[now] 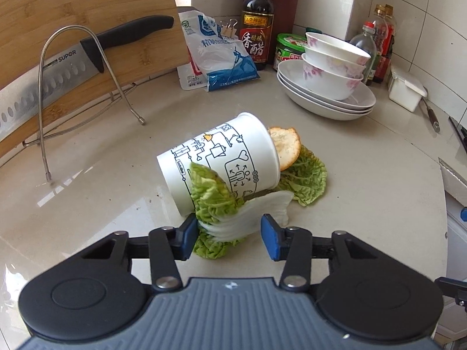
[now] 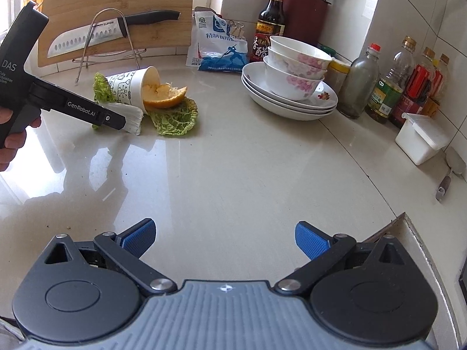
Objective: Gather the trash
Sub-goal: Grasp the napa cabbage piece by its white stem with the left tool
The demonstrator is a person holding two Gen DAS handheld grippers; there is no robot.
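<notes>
Nearest my left camera is the left hand-held gripper (image 1: 227,239), set low over the tabletop (image 1: 87,175) with its blue pads (image 1: 270,240) on either side of the white stalk of a cabbage leaf (image 1: 230,221). The left-side pad touches the leaf; the other stands clear, so I judge the jaws half closed and not yet clamped. I straddle the stalk because it is the firmest part to pinch.

The leaf drapes over a paper cup (image 1: 221,160) lying on its side, mouth facing away. An orange peel (image 1: 284,147) rests at that mouth on a second leaf (image 1: 303,180). The trash lies in one cluster, mid-tabletop.

The right hand-held gripper (image 2: 224,240) hangs wide open and empty over bare tabletop, well apart from the cluster, free for the next item.
</notes>
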